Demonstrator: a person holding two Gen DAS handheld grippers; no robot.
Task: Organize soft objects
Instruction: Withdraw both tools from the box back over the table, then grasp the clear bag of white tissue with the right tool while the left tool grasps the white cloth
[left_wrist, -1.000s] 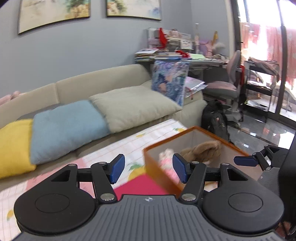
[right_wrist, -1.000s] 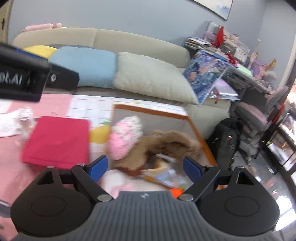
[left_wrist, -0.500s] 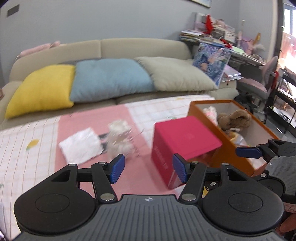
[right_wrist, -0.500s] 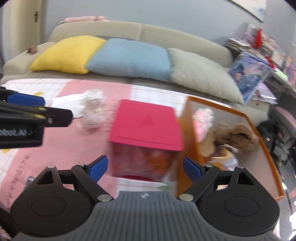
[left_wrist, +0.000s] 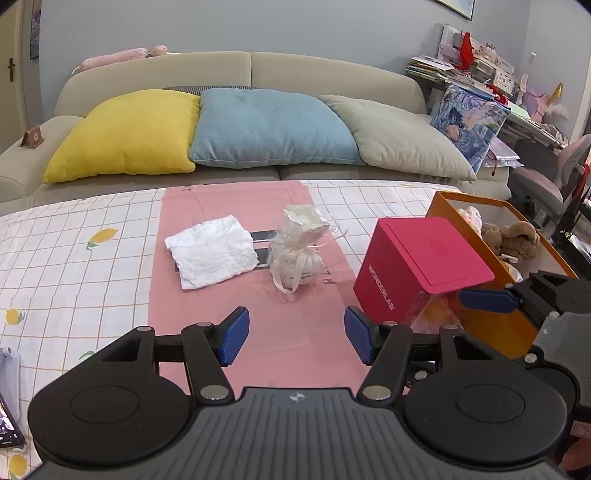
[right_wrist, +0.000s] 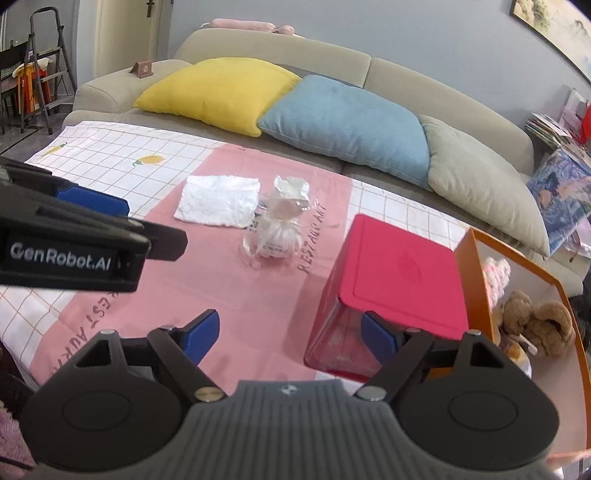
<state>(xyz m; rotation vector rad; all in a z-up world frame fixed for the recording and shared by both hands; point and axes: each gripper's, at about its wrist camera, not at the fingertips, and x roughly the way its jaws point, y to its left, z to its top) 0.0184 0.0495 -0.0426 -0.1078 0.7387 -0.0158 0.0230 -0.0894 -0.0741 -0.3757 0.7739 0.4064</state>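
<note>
My left gripper (left_wrist: 294, 340) hangs over the pink runner (left_wrist: 236, 295) with its blue pads apart and nothing between them. My right gripper (right_wrist: 291, 338) is also apart, its jaws closing a little, with only the runner showing in the gap; its right pad sits in front of the near lower corner of the red box (right_wrist: 391, 288), and I cannot tell whether it touches. The soft things lie ahead on the runner: a white folded cloth (left_wrist: 211, 255) lying flat, and just to its right a small cream bundle in clear wrap (left_wrist: 300, 248) tied with ribbon, standing upright. The two are close, and from the right wrist view the cloth's edge nearly meets the bundle. A dark flat strip (left_wrist: 263, 236) peeks out between and beneath them. The red box stands to the right of the bundle, well apart from it, tilted with its lid leaning toward the orange box (left_wrist: 491, 317) behind it. Inside the orange box I see a brown plush toy (right_wrist: 535, 323) and a pink-white fluffy thing (right_wrist: 496, 275). The checked tablecloth with lemons (left_wrist: 74, 258) spreads under it all. Beyond it runs a beige sofa (left_wrist: 332, 74) with a yellow cushion (left_wrist: 125, 134), a blue cushion (left_wrist: 273, 127) and a grey cushion (left_wrist: 399, 136) in a row. A phone's edge (left_wrist: 9, 421) shows at my far left.
</note>
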